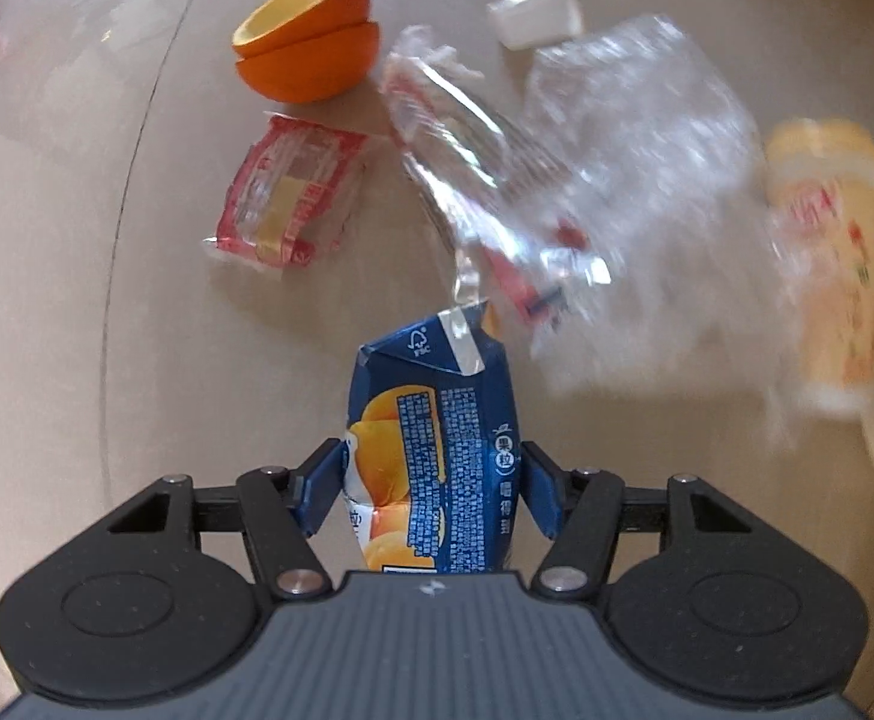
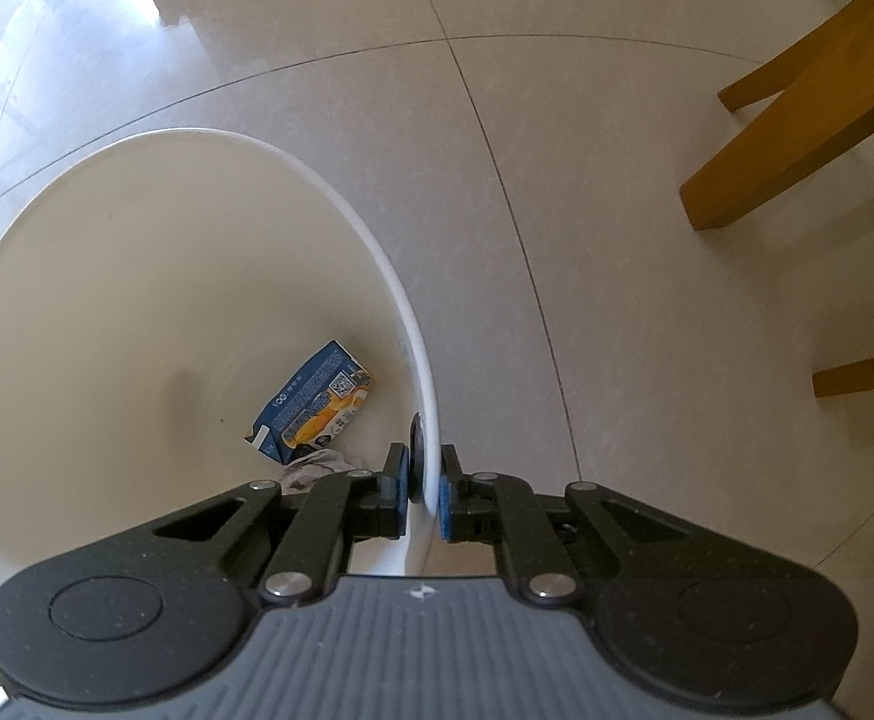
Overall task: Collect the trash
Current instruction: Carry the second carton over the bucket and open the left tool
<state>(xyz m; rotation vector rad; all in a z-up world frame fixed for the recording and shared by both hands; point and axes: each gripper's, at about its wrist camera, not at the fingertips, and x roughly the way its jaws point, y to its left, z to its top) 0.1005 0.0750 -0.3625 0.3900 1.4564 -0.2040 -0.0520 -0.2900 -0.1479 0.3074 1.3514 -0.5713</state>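
Left gripper (image 1: 431,480) clamps juice carton (image 1: 434,450) w/ pads.

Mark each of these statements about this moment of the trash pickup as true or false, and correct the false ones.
1. The left tongs grip a blue drink carton. True.
2. The right tongs are empty and wide open. False: they are shut on the rim of the white bin.
3. A blue carton already lies inside the bin. True.
4. The two orange peel halves are in the bin. False: they sit stacked on the floor.
5. A red and clear wrapper lies on the floor near the peel. True.
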